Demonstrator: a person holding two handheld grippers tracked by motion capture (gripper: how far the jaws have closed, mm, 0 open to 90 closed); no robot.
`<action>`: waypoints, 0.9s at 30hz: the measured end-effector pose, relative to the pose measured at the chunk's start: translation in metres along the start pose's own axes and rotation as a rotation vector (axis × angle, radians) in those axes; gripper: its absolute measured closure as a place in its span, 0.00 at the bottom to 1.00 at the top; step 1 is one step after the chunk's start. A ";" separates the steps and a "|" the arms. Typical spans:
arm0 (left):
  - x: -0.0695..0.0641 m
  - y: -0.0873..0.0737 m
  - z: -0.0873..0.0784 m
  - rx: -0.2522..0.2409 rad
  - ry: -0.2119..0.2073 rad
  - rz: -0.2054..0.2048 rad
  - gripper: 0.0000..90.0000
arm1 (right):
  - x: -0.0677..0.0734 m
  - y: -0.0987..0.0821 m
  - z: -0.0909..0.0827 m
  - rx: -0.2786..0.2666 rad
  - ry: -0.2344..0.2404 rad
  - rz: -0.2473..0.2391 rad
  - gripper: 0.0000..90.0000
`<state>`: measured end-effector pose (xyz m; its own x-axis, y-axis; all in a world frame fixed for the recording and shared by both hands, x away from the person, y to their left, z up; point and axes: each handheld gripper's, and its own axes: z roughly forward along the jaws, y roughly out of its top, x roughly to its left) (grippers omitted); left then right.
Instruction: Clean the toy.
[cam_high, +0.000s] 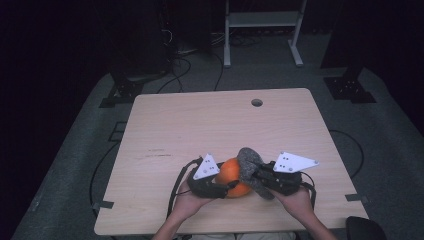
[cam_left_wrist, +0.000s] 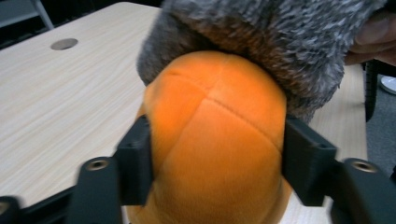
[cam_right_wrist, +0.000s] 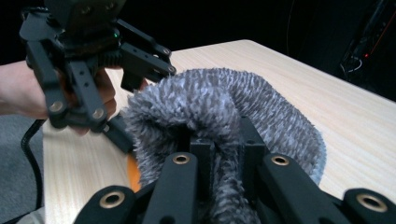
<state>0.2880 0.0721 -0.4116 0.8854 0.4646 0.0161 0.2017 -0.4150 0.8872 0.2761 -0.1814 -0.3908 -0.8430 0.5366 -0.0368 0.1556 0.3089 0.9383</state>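
**Orange plush ball and grey furry cover held between two grippers**

Where the person's forearms come in at the near edge of the pale wooden table (cam_high: 165, 125), each hand holds a black two-jaw gripper, and the two meet just in front of the person. The left gripper (cam_high: 212, 186) has its jaws pressed on the two sides of a round orange plush ball (cam_left_wrist: 215, 140); in the left gripper view the black pads dent the soft stitched fabric on both flanks, so the ball is clamped. The ball sits low over the table's near-middle part; whether it rests on the wood I cannot tell.

Beside it, the right gripper (cam_high: 265, 181) has its jaws drawn close together on a fold of a grey, shaggy fur-like fabric cover (cam_right_wrist: 224, 107), with the pinched pile bunched between the pads in the right gripper view. The cover drapes over the top and far side of the ball, touching it, and a sliver of orange shows under its edge.

Farther off, the tabletop is bare wood with a small round cable hole (cam_high: 256, 102) near the far edge. Beyond the table, grey floor covering (cam_high: 75, 165) and the legs of a white metal frame (cam_high: 262, 30) stand in the dim background.
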 end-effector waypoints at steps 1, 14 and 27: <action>0.001 -0.001 0.000 -0.007 -0.025 -0.004 0.26 | -0.003 -0.002 0.000 0.011 -0.005 -0.006 0.89; 0.005 -0.008 0.001 -0.045 -0.135 0.017 0.27 | -0.024 -0.017 -0.008 0.024 -0.045 0.060 0.89; 0.005 -0.005 0.008 0.014 -0.036 0.017 0.41 | -0.021 -0.014 -0.013 0.021 -0.014 0.047 0.89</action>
<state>0.2942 0.0706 -0.4198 0.9033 0.4287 0.0146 0.1916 -0.4337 0.8805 0.2846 -0.2073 -0.3990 -0.8276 0.5613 0.0019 0.2055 0.2998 0.9316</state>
